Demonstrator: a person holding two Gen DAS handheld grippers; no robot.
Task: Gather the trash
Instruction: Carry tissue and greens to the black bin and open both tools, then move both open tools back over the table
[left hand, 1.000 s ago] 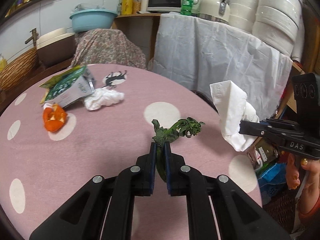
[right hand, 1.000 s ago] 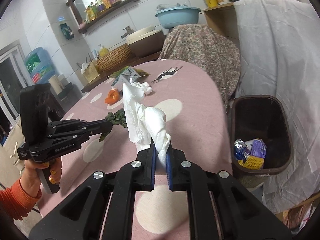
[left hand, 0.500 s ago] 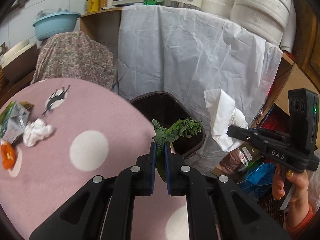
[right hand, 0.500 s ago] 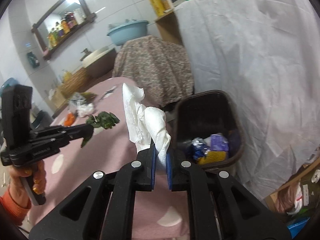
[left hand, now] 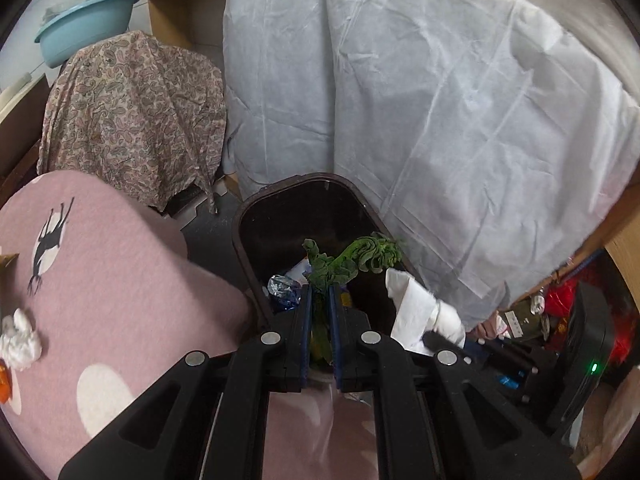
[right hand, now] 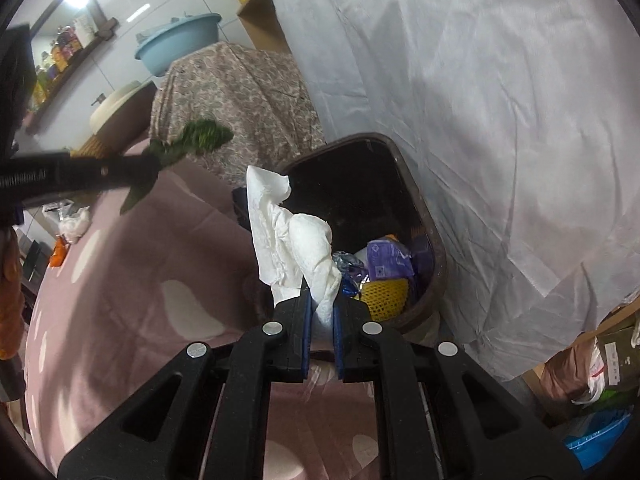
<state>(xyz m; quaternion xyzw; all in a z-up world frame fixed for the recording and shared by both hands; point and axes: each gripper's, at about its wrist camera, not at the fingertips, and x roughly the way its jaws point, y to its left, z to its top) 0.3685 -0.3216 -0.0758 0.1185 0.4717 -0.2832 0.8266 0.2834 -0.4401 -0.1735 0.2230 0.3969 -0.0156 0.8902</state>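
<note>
While both black grippers hang at the edge of the round pink table with white spots [left hand: 120,280], each one holds a piece of trash. The left gripper [left hand: 320,300] is closed tight on a wilted dark green leafy stalk [left hand: 352,260]. The curly top of the stalk sticks out past the fingertips and shows in front of the open mouth of the dark brown plastic trash bin [left hand: 244,240]. The bin stands on the floor just beside the table. The right gripper [right hand: 322,304] is pinched on a crumpled white paper towel [right hand: 288,232]. The towel stands up from between the blue pads and shows in front of the near side of the bin's mouth. Inside the bin lie a purple wrapper [right hand: 386,260], a yellow foam net [right hand: 386,296] and a shiny blue foil scrap [left hand: 282,286]. Back on the table sit a small white paper ball [left hand: 20,338] and an orange bit of peel [right hand: 59,250]. A big white sheet [left hand: 420,100] hangs behind the bin. Next to it is a brown flowery cloth [left hand: 132,116] draped over something, and a light blue plastic basin [left hand: 86,20] sits above that.
</note>
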